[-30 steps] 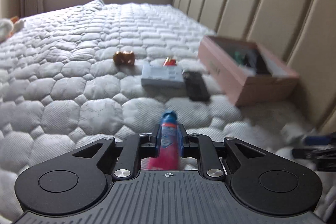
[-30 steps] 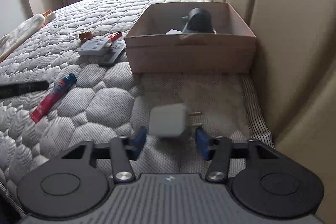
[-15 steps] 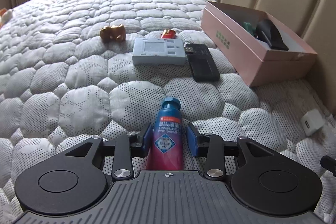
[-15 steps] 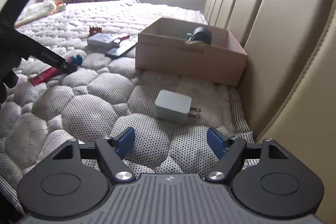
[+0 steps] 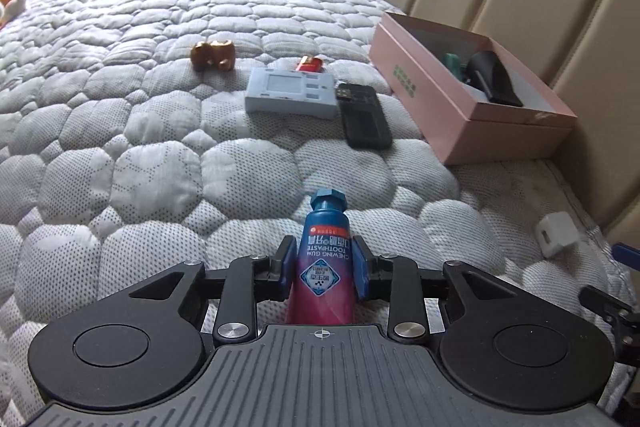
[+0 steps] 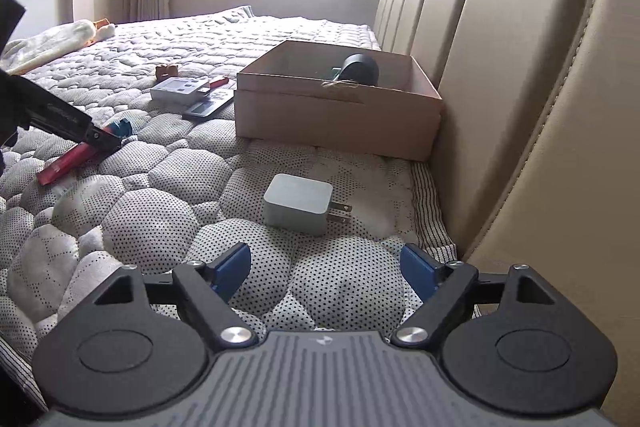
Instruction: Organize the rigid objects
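A pink-and-blue toothpaste tube (image 5: 326,267) lies on the quilted mattress, cap pointing away. My left gripper (image 5: 324,261) is open, and its blue pads (image 5: 286,263) stand close on either side of the tube; from the right wrist view it is the black arm (image 6: 72,119) over the tube (image 6: 76,157). A white plug charger (image 6: 298,203) lies on the mattress just ahead of my right gripper (image 6: 325,259). Those jaws are opening wide and nothing is between them. The charger (image 5: 556,233) also shows at the right of the left wrist view.
An open pink cardboard box (image 5: 460,123) stands against the padded headboard (image 6: 520,67) and holds a black object (image 5: 492,75) and a green one. Beyond the tube lie a grey device (image 5: 292,93), a black handset (image 5: 364,115), a red item (image 5: 310,63) and a gold figurine (image 5: 212,55).
My left jaws have spread from a tight grip on the tube, which now lies flat between them. The right gripper let the charger drop, drew back and opened wider.
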The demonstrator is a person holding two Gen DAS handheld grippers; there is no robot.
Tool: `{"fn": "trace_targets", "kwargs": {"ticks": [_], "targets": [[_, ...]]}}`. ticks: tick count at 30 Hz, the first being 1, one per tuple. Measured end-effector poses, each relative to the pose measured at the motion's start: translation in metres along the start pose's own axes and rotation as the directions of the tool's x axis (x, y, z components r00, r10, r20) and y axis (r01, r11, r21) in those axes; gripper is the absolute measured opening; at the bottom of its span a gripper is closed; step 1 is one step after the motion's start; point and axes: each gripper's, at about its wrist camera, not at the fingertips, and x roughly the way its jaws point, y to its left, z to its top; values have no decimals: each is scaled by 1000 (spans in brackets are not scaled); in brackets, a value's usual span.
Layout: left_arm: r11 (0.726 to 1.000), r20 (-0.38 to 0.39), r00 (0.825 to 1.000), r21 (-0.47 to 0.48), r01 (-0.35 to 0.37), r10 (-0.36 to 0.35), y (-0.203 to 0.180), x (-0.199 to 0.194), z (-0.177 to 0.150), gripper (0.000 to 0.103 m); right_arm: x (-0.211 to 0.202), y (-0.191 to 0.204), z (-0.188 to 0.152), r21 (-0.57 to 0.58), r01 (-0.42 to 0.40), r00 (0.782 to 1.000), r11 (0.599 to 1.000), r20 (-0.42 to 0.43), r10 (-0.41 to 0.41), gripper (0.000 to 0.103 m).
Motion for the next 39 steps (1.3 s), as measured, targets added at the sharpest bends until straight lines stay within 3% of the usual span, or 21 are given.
{"fn": "trace_targets", "kwargs": {"ticks": [14, 18, 22, 27, 31, 39], "targets": [[994, 10, 994, 4, 107, -107, -23, -26, -11, 33, 27, 20, 22, -10, -21, 999, 1000, -34, 21, 83], [994, 15, 994, 3, 109, -109, -24, -29, -11, 33, 26, 23, 23, 44, -137, 988, 990, -63, 140, 83], [995, 10, 995, -4, 99, -99, -24, -29, -12, 33, 15, 39, 19, 0, -200, 978, 980, -50, 200, 83], [997, 1, 997, -5, 77, -77, -33, -27, -17, 33, 2, 30, 12, -55, -118, 993, 992, -15, 117, 83], [995, -15, 995, 9, 101, -100, -43, -23, -22, 33, -1, 10, 5, -56, -46, 999, 997, 1, 46, 83], [993, -10, 994, 18, 113, -113, -49, -23, -23, 33, 17, 0, 18, -20, -20, 1000, 1000, 1, 20, 83]]}}
